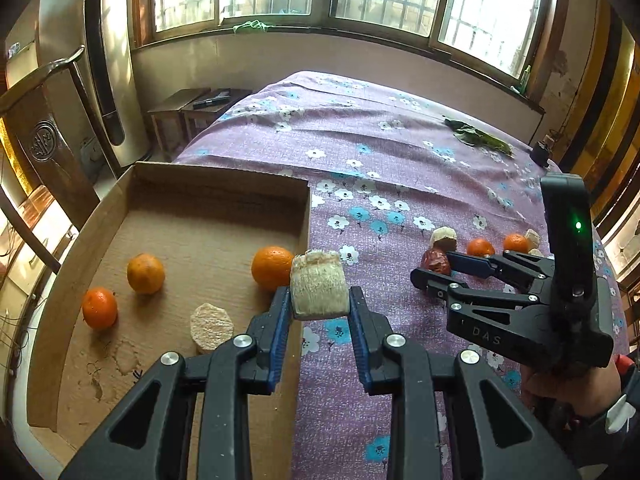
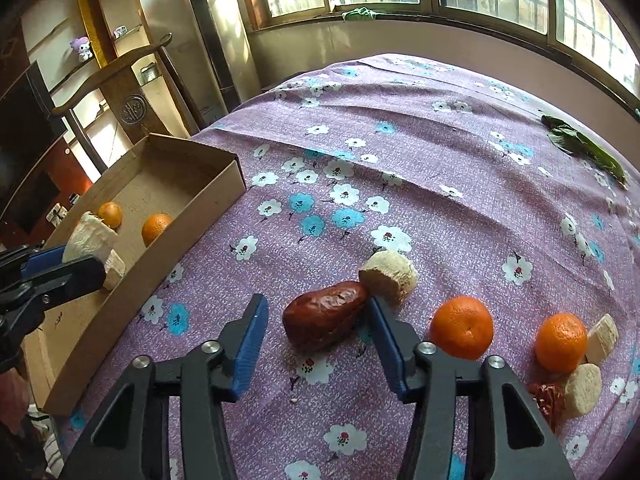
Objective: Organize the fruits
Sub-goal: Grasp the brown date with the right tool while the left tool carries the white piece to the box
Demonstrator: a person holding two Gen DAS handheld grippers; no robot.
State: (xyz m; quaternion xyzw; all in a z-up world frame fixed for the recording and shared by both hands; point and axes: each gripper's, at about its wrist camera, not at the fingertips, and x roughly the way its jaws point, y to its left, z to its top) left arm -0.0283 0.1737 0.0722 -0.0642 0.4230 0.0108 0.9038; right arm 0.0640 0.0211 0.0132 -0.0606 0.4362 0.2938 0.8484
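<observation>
- Fruits split 2 ways: some in cardboard box (image 1: pixel 120 208) at left, rest loose on purple flowered cloth (image 1: pixel 360 152) at right.
- Box: open top, sits on cloth's left edge; holds 3 oranges, one far-right by the wall (image 1: pixel 272 268), two on the left (image 1: pixel 145 273) (image 1: pixel 99 307), plus a pale cut chunk lying flat near the front (image 1: pixel 211 327).
- Left gripper (image 1: pixel 320 304): closed tight on a pale fibrous chunk (image 1: pixel 318 288), blue pads pressing both its sides; chunk held clear of the surface, over box's right wall.
- Right gripper (image 2: pixel 316 320): partly open, straddling a reddish-brown wrinkled date (image 2: pixel 326 316) lying on cloth; right pad (image 2: pixel 386 336) touching or just beside date's right end, left pad (image 2: pixel 250 336) apart from it w/ a gap. Not gripped.
- Pale chunk (image 2: pixel 390 276) just behind date's far end, touching it.
- Right of the gripper: orange (image 2: pixel 462 328) near, second orange (image 2: pixel 560 342) farther right w/ 2 pale chunks (image 2: pixel 602 338) (image 2: pixel 582 388) against it, and another dark red date (image 2: pixel 546 400) at the near edge, partly hidden by gripper arm.
- Green leaf (image 2: pixel 584 148) far right on cloth, well apart from fruit.
</observation>
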